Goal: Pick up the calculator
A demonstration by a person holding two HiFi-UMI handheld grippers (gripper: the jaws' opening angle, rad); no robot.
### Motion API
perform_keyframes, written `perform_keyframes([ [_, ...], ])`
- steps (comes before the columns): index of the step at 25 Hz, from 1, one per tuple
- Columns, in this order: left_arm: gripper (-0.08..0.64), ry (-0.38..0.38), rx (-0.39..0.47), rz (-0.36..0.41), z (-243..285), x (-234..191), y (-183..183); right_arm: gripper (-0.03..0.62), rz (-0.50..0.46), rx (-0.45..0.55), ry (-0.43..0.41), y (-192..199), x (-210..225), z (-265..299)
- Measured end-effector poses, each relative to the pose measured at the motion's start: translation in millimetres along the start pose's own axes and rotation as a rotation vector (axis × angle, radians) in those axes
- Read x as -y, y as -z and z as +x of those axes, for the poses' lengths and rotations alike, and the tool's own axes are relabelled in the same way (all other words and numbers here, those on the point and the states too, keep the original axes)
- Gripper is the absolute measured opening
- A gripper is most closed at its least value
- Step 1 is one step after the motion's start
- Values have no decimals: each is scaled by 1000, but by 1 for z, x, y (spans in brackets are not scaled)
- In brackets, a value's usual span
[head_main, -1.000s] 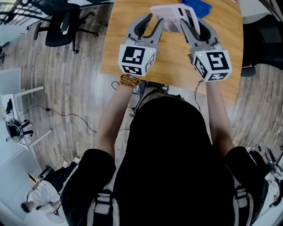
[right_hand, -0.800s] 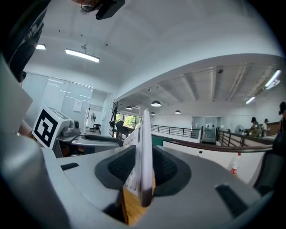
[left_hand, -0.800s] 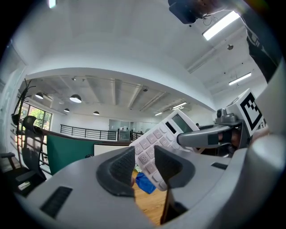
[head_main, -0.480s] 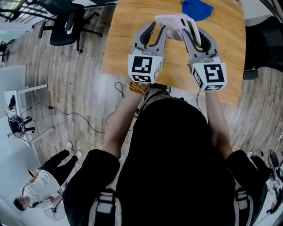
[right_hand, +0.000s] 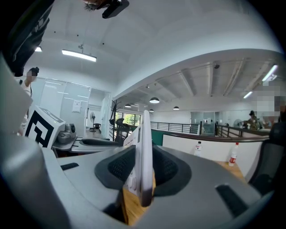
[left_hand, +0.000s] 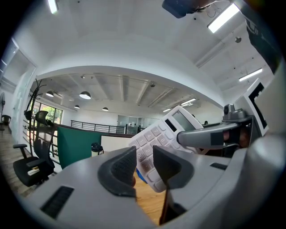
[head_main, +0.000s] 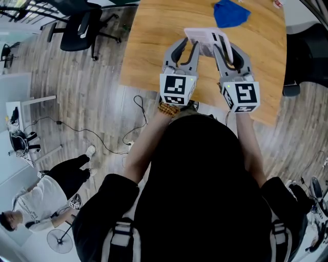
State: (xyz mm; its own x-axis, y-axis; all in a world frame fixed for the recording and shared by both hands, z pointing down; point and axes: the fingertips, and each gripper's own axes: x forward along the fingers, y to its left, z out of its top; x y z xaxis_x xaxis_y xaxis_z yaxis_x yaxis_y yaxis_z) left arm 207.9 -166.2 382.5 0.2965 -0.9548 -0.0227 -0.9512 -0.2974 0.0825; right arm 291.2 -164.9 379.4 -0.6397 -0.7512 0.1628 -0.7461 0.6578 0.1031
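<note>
A white calculator [head_main: 206, 40] is held on edge above the wooden table [head_main: 148, 46]. My right gripper [head_main: 225, 46] is shut on it; in the right gripper view its thin edge [right_hand: 146, 143] stands upright between the pads of the right gripper [right_hand: 144, 174]. My left gripper [head_main: 186, 47] hangs just left of it. In the left gripper view the calculator's keys [left_hand: 165, 129] face me, tilted, just beyond the left gripper [left_hand: 144, 163]. Those jaws have just been closing. A gap still shows between the pads, and they press on nothing.
A blue cloth [head_main: 230, 13] lies on the table beyond the calculator. A black office chair [head_main: 77, 33] stands on the floor to the left, with a cable [head_main: 102, 143] trailing nearby. A person [head_main: 46, 199] is at the lower left. Two bottles [right_hand: 233, 156] stand at the far right.
Both grippers and the calculator have come nearer to my body. The left gripper has drawn closer to the calculator and its jaws look narrower. The person at the lower left has walked.
</note>
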Motion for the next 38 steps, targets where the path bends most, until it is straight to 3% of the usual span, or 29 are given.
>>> perform_keyframes([
  [11,130,-19,-55,13,-7,-23,15,124,16,-31,29,17,4,-4],
  [24,129,-48,-54,8,-9,-29,15,124,-2,-33,20,18,6,-2],
  [38,129,-131,-81,-17,-28,-64,25,124,-1,-33,-4,19,3,6],
])
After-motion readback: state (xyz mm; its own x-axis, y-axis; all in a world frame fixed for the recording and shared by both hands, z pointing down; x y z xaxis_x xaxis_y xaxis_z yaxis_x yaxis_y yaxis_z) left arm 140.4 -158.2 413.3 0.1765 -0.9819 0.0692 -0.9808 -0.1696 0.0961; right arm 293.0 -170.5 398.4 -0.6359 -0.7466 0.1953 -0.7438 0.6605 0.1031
